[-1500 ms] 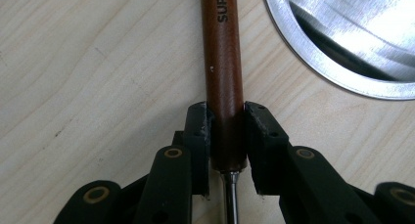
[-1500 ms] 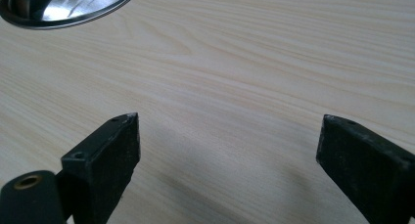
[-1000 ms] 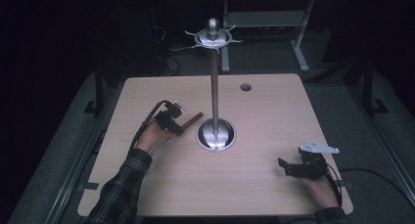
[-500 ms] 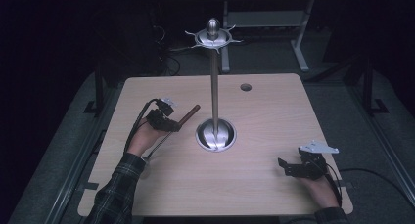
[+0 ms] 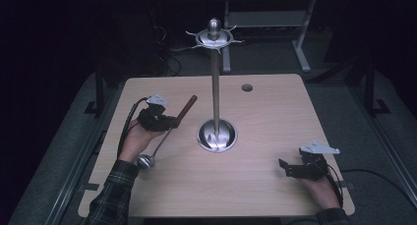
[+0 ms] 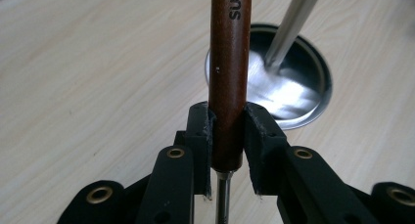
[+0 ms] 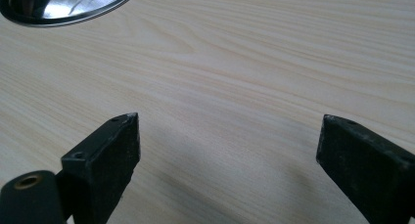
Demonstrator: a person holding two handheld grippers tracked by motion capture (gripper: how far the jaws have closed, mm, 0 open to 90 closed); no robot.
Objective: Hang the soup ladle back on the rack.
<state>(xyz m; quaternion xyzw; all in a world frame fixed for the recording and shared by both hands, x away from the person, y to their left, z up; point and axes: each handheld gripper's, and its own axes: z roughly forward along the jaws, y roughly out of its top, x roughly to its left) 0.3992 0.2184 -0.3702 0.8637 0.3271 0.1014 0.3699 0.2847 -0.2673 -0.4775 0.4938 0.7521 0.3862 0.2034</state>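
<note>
Change since a second ago: left gripper (image 5: pixel 173 121) has risen and drawn slightly toward the person, lifting the ladle (image 5: pixel 164 132) off the table (image 5: pixel 275 112); right gripper (image 5: pixel 290 168) has kept its place.
Table: pale wood, with a round cable hole (image 5: pixel 247 87) near the far edge.
Stand: tall steel utensil stand (image 5: pixel 215 87) with a domed base (image 5: pixel 217 135) mid-table and a ring of hooks (image 5: pixel 214 37) at the top, all bare.
Ladle, where it is: in the air left of the stand, brown wooden handle (image 6: pixel 229 62) pointing up and toward the post, steel bowl (image 5: pixel 145 161) hanging low by the person's left wrist.
Left gripper state: clamped on the handle near its lower end, both pads tight against the wood.
Right gripper state: jaws wide apart, nothing between them, resting low at the near right of the table.
Step in hand: by my reading, carrying the ladle up to hang it on the stand.
Next move: likely raise it well higher and bring the handle's tip to a hook.
Hard to tell: whether the handle has a hanging hole or loop; its tip is cut off in the left gripper view and small in the high view.
</note>
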